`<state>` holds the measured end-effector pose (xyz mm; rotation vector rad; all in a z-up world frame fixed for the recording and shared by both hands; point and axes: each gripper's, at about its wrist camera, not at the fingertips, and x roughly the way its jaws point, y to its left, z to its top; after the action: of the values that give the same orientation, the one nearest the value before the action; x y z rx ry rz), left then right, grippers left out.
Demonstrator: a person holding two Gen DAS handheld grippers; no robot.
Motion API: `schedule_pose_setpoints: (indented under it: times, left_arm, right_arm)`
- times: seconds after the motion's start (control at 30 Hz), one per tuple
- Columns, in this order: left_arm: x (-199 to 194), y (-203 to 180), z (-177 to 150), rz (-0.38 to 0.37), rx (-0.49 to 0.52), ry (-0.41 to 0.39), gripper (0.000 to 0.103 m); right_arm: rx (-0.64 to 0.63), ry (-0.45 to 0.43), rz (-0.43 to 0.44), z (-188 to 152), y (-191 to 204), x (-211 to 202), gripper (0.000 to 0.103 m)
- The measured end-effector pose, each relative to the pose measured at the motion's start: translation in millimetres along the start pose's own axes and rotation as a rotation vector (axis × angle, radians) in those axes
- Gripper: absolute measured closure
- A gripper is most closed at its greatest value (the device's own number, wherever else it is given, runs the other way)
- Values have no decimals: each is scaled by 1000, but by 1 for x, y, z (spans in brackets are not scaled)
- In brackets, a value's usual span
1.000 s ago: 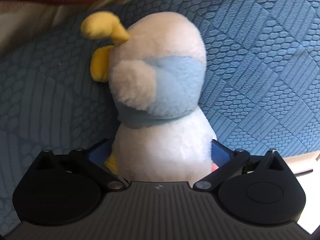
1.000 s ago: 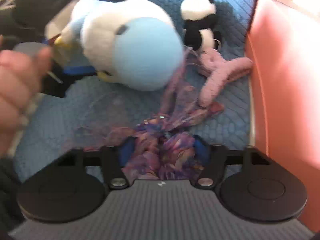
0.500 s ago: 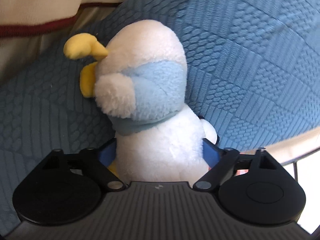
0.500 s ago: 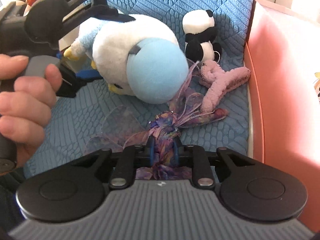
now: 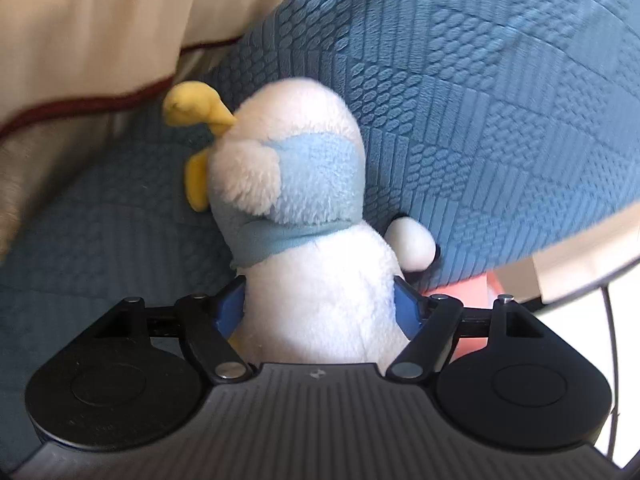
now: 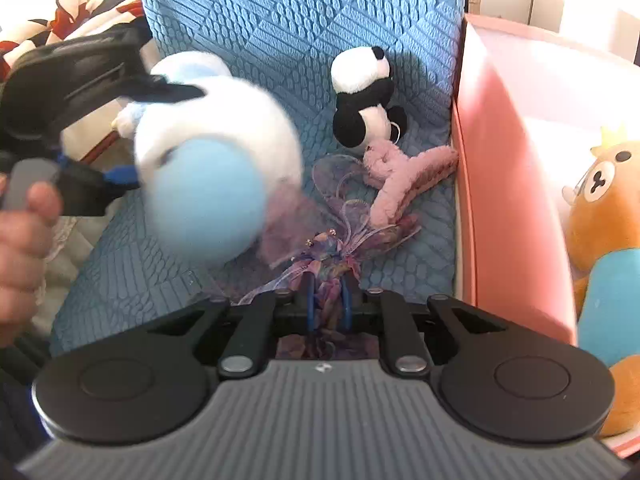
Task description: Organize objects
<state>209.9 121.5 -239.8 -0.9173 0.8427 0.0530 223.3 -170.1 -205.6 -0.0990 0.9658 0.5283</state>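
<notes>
Pink box (image 6: 508, 184) at your right holds an orange bear plush (image 6: 600, 216).
Your left gripper (image 5: 320, 308), jaws just closing, clamps the white-and-blue duck plush (image 5: 304, 208) by its body above the blue cushion (image 5: 480, 120), head pointing away along the fingers. Your right gripper (image 6: 328, 300) is clenched on the purple ribbon bow (image 6: 332, 252), its loops trailing forward.

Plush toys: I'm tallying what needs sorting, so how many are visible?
3. The white-and-blue bird plush is held in the left tool; the panda lies on the blue cushion; the orange bear sits in the pink box. More may be hidden.
</notes>
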Motion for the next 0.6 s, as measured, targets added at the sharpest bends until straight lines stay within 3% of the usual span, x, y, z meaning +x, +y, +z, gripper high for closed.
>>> schedule_pose_setpoints:
  times: [0.27,0.5,0.6]
  left_arm:
    - [-28,-26,-20,143,312,-8,27]
    - [-23,-15,-28,133,309,11,18]
    - [-14,-11,-28,128,312,44,9]
  right_arm:
    - [-18,10,33,-1,4,-2,87]
    - [-2,65,60,-4,6,8,84]
    - [2,75,75,-4,5,9,61]
